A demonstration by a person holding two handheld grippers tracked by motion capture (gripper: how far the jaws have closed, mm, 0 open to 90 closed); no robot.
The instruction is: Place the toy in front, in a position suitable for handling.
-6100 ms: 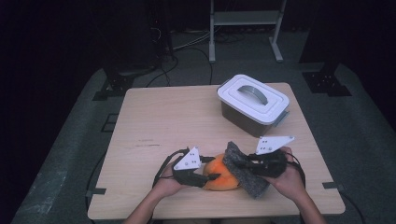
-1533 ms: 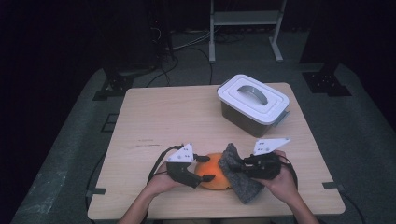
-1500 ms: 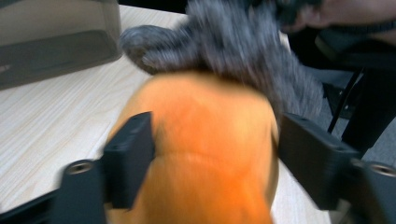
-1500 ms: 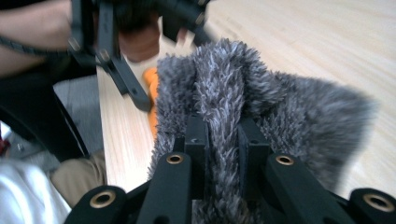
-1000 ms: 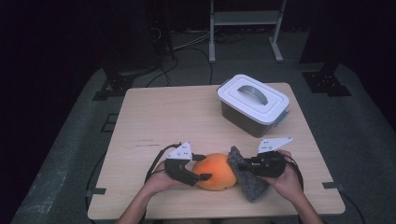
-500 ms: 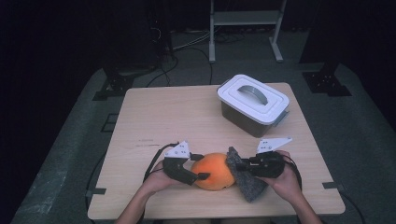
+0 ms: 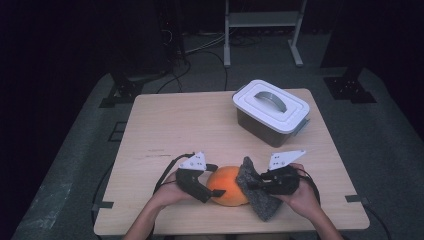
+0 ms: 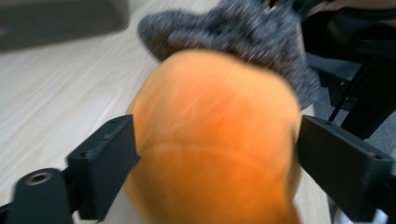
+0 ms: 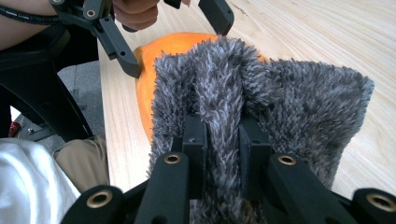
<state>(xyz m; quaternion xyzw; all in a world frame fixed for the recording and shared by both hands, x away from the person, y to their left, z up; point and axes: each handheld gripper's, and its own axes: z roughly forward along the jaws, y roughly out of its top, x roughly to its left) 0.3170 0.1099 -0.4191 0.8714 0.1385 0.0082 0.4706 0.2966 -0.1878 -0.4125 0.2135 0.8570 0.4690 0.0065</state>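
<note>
While I am watching from above, the smooth, rounded orange ball-like thing [image 7: 228,186] is sitting near the front edge of the pale wooden table [image 7: 190,125], between my two grippers. It is slightly longer than it is tall, and its long axis is running across the table from one gripper toward the other. Its skin is looking matte and soft, with a faint seam showing in the left gripper view [image 8: 215,140].

My left gripper [image 7: 204,189] is reaching in from the left, its black jaws standing on either side of the orange thing. Those jaws have just been opening; in the left gripper view the pads are sitting right at its flanks, and I cannot tell whether they are touching. From the right gripper view I am seeing the same jaw tips [image 9: 180,39] spread wide about the orange thing [image 9: 159,56].

My right gripper [image 7: 255,184] is clamping a fold of the fuzzy, dark grey knitted cloth [image 7: 257,192], its jaws nearly closed with the pile bunched up between them [image 9: 219,135]. The cloth is roughly rectangular, shaggy and speckled, lying against the right side of the orange thing and trailing toward the table's front edge.

Farther back on the right, a white-lidded rectangular plastic box with a grey handle [image 7: 270,107] is standing well apart from my grippers.
</note>
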